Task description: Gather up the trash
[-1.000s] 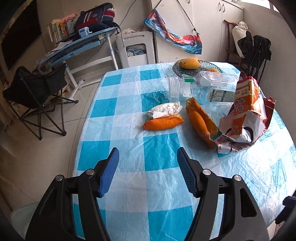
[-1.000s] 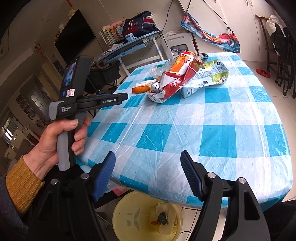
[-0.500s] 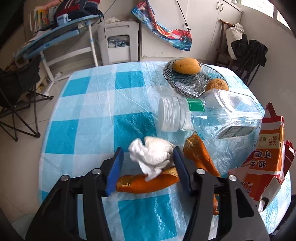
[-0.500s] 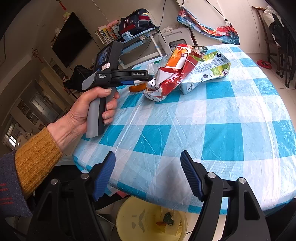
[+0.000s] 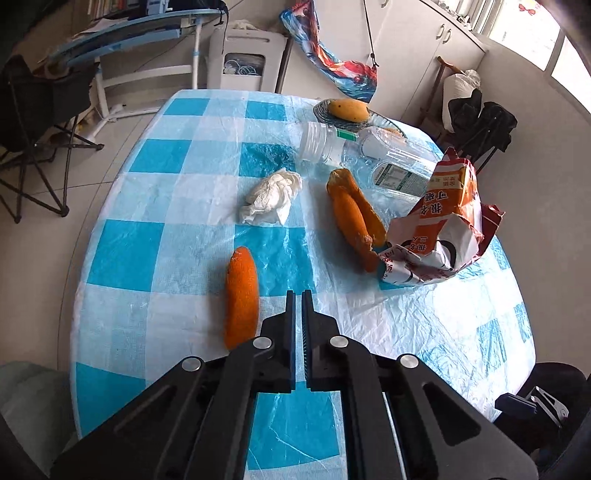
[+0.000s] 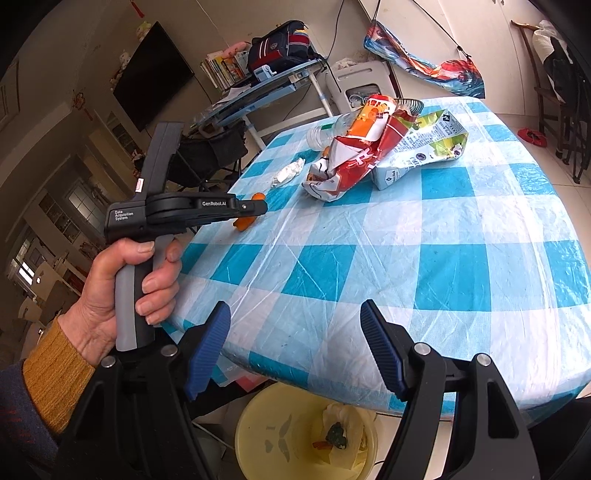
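My left gripper [image 5: 298, 295] is shut and empty above the checked table [image 5: 147, 258]. An orange peel [image 5: 242, 295] lies just left of its tips. A crumpled tissue [image 5: 271, 197], a larger peel [image 5: 354, 218], a clear bottle [image 5: 369, 155] and a red-orange snack bag [image 5: 443, 221] lie farther off. My right gripper [image 6: 295, 350] is open and empty over the table's near edge, above a yellow trash bin [image 6: 280, 435]. The right wrist view shows the left gripper [image 6: 258, 206] in a hand, and a green-white carton [image 6: 424, 147].
A dish with a mango [image 5: 347, 110] stands at the table's far side. A folding chair [image 5: 33, 122] and a desk [image 5: 140, 33] stand left on the floor. Another chair with dark clothes [image 5: 480, 125] stands at the right.
My left gripper has shut and pulled back from the tissue and peel. The small peel now lies apart from the tissue, nearer me and turned lengthwise. My right gripper has barely moved.
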The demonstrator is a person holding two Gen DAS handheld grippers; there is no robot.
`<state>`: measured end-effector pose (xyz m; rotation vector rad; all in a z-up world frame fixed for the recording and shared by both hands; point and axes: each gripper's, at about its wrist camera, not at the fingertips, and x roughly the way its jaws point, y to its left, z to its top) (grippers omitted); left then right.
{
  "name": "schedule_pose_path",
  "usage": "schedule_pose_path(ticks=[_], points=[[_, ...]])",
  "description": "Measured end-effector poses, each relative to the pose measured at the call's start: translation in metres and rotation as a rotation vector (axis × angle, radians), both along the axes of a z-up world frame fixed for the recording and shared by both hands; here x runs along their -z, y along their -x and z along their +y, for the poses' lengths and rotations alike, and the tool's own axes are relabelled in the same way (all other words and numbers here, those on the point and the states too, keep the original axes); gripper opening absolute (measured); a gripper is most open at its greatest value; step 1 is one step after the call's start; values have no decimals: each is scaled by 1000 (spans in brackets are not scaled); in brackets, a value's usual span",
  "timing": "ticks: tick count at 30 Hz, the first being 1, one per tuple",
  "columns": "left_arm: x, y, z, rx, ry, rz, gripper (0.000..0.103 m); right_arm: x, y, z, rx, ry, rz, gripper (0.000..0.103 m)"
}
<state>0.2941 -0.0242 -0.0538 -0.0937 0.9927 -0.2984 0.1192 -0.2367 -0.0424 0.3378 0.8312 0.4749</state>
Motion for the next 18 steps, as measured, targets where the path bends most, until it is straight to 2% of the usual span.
schedule_pose_path(ticks=[3,5,7,11,13,14,16,18], points=[[-6,-5,5,-27,-15,-22,8,1,2,0,-3,6,-3,70],[-8,-15,2,-40,-73,-52,31,1,1,0,-4,5,0,70],[-9,-31,-4,-49,-136,-78,41,2,-1,2,-10,2,2,70],[-6,-68,-19,-60,-224,-99,46,3,-1,9,-34,20,-4,70],[-1,-84,-25,-48,-238,-82,46,4,-2,12,-42,29,-5,70],[2,-89,-29,-31,-237,-65,42,4,-3,13,-43,28,-4,70],[9,-91,-34,6,-237,-34,19,5,-4,12,-41,24,-1,70],[9,-82,-36,17,-225,-41,16,4,-6,11,-37,17,-3,70]])
